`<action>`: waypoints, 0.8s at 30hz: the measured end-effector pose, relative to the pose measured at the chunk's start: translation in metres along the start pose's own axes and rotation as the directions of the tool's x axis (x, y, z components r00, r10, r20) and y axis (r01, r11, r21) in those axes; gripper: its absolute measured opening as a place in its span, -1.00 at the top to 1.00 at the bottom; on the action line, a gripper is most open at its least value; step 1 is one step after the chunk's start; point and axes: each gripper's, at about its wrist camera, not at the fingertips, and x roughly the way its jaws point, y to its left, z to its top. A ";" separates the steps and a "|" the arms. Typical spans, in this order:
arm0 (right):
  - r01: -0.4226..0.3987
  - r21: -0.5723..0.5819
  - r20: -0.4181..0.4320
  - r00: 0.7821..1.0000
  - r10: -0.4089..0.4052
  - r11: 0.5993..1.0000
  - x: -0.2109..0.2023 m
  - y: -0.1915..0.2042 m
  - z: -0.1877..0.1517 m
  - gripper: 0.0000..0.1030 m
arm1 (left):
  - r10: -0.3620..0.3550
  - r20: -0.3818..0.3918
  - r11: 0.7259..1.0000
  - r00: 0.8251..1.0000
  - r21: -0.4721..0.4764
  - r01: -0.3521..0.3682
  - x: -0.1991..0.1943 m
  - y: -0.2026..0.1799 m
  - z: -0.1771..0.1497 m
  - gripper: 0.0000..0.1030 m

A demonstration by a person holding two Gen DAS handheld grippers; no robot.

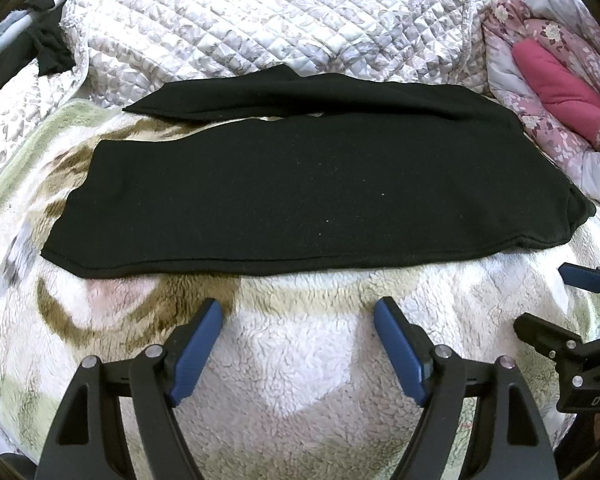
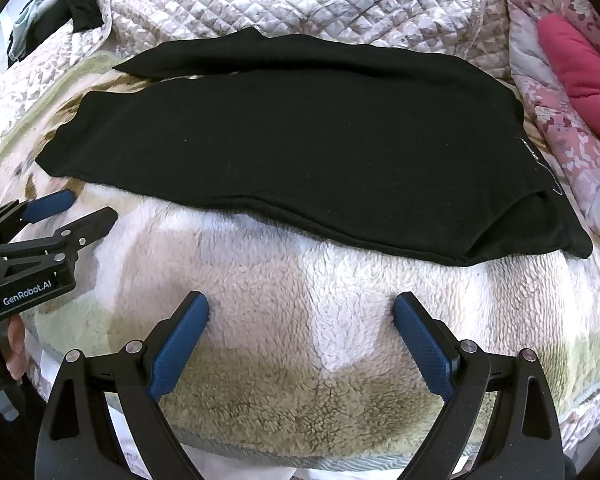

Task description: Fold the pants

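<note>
Left gripper (image 1: 298,314): blue-padded jaws spread wide, holding nothing, above the cream-and-tan fleece blanket (image 1: 300,360). Right gripper (image 2: 300,312): likewise wide apart, empty, short of the cloth. Black knit pants (image 2: 300,140): spread sideways on the blanket, legs seemingly laid one upon the other; crosswise folds appear outstanding. Beyond: quilted floral bedspread (image 1: 260,20).

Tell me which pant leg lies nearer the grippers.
The wide leg in front, its hem facing the left gripper and right gripper. The other leg is the narrow strip behind it, against the quilt.
</note>
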 end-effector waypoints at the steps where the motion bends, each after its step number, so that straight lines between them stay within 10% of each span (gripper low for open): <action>1: 0.000 -0.003 0.000 1.000 0.000 1.000 -0.001 0.000 0.000 -0.81 | -0.001 -0.002 1.000 1.000 0.001 0.001 0.000 0.000 0.001 -0.57; 24: -0.064 0.143 0.084 0.995 0.053 0.988 -0.023 -0.037 0.001 -0.74 | 0.005 0.026 1.000 1.000 -0.027 -0.004 -0.018 0.004 -0.001 -0.50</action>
